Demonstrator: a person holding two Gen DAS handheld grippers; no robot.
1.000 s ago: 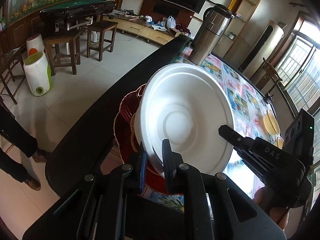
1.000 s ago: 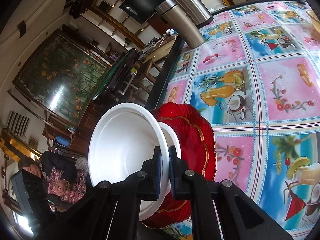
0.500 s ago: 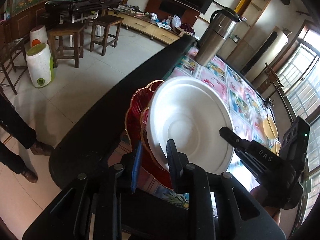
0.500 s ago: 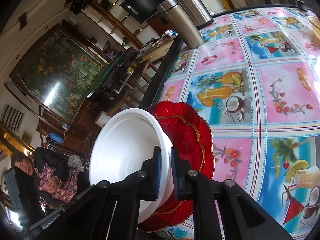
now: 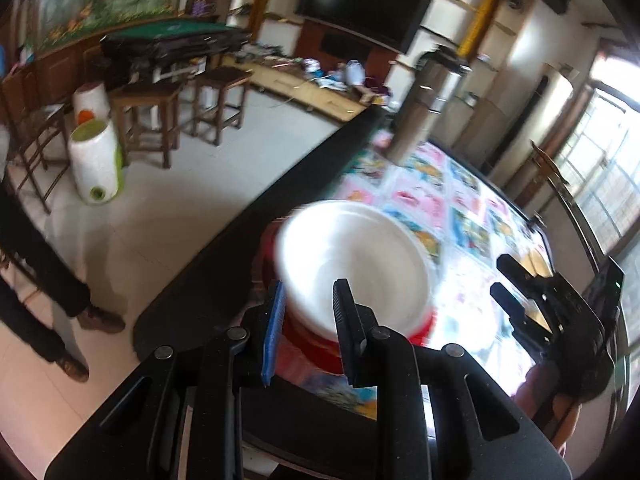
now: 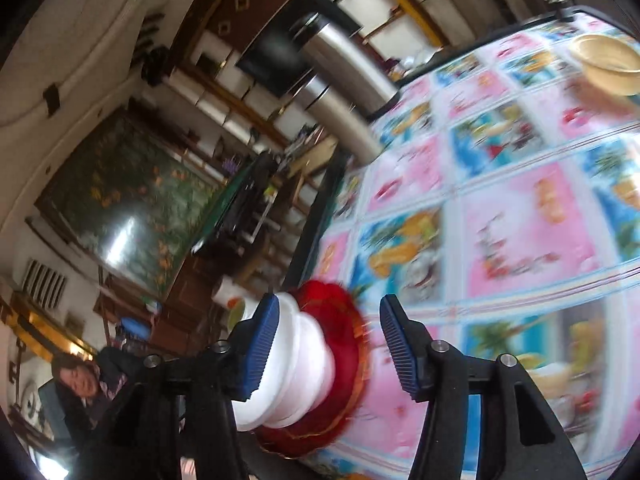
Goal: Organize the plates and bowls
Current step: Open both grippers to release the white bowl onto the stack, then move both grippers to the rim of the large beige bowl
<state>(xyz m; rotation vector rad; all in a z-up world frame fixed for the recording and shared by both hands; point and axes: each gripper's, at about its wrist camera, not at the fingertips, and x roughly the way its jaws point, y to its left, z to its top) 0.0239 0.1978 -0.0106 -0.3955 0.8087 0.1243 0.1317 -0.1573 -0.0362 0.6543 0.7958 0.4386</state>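
Both grippers, left point(image 5: 308, 312) and right point(image 6: 328, 344), spread apart around white bowl point(image 5: 352, 264) stacked on red plate point(image 6: 344, 368) near tabletop point(image 6: 520, 220) edge; likely light, thin-walled foam, best pinched gently at rim

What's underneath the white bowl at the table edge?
The white bowl sits on a second white bowl, nested, and both rest on a red plate on the patterned tablecloth. The plate's centre is covered, so anything there is hidden.
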